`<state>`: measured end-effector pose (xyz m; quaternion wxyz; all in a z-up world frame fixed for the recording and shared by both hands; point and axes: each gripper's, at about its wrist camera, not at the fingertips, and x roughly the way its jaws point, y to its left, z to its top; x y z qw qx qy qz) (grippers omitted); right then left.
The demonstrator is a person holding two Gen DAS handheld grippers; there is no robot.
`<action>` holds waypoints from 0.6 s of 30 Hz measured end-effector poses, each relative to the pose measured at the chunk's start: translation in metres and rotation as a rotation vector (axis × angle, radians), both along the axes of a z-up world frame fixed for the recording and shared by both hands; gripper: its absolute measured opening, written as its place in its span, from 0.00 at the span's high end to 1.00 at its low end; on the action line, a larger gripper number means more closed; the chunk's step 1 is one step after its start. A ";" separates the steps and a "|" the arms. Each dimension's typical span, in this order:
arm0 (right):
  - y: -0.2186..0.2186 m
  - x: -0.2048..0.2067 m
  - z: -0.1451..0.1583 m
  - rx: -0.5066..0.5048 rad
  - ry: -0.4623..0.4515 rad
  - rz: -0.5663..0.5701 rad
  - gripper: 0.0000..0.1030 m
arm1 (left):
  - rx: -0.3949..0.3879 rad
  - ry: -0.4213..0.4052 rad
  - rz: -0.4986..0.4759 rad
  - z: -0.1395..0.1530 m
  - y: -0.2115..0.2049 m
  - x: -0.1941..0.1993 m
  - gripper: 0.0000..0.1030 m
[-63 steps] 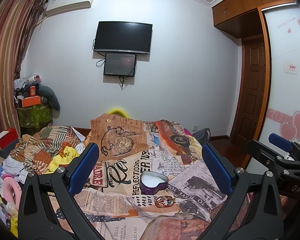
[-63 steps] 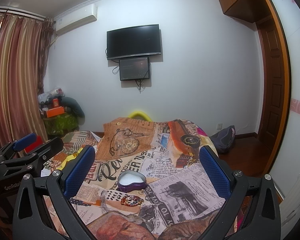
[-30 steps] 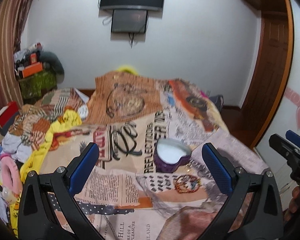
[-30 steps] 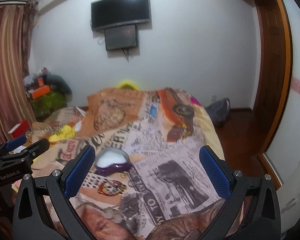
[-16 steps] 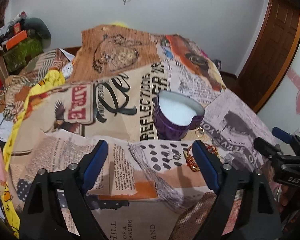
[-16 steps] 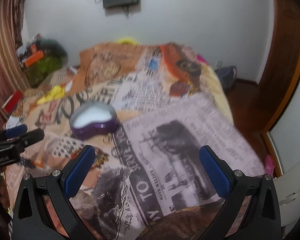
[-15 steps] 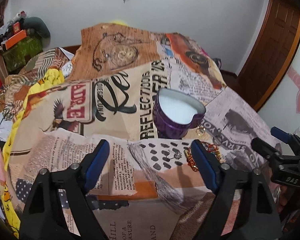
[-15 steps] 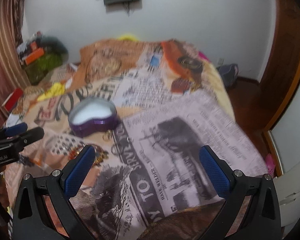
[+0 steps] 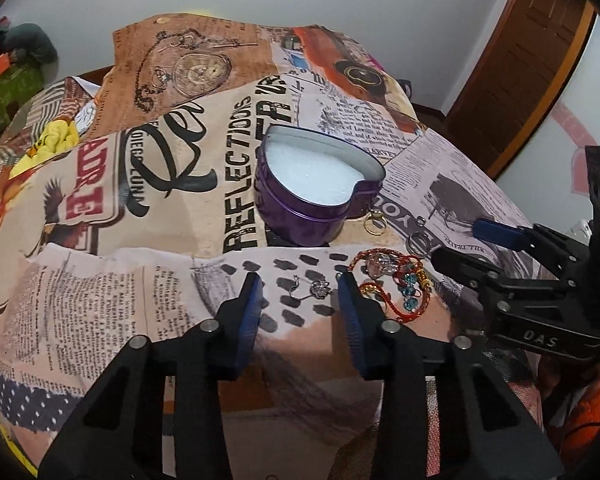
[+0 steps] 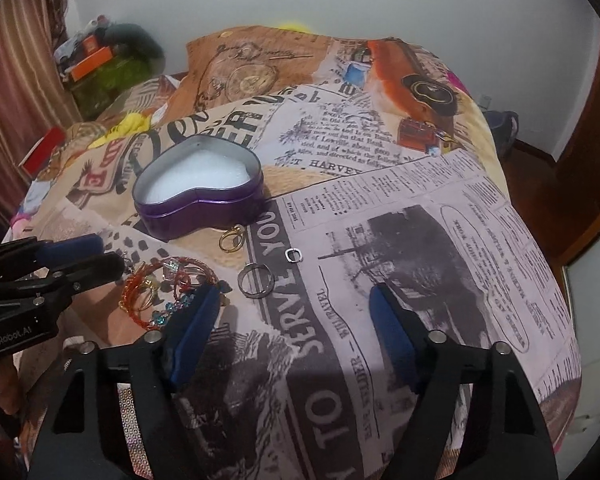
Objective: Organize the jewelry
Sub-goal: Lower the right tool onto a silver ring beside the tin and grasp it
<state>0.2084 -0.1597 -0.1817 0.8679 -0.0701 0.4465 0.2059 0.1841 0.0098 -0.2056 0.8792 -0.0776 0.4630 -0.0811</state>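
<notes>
A purple heart-shaped tin with white padding stands open on the printed bedspread; it also shows in the right wrist view. In front of it lie a silver earring, a red beaded bracelet, a gold ring and a silver ring. A small square ring lies nearby. My left gripper is open, its fingers either side of the silver earring. My right gripper is open and empty, low over the spread just in front of the silver ring.
The bed is covered by a newspaper-print spread. Clothes and a yellow cloth lie at the left. A wooden door stands at the right. The bed's edge drops off to the right.
Both grippers have come down and forward to the jewelry. The left jaws have narrowed around the earring. The right jaws have narrowed a little.
</notes>
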 end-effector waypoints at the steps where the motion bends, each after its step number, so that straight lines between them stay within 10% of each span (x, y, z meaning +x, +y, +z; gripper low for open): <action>1: 0.002 0.001 -0.001 0.000 0.007 0.009 0.39 | 0.001 0.000 -0.002 -0.001 -0.001 0.001 0.67; 18: 0.016 0.012 -0.014 0.000 0.047 0.084 0.71 | 0.002 -0.004 -0.044 -0.005 -0.009 0.004 0.84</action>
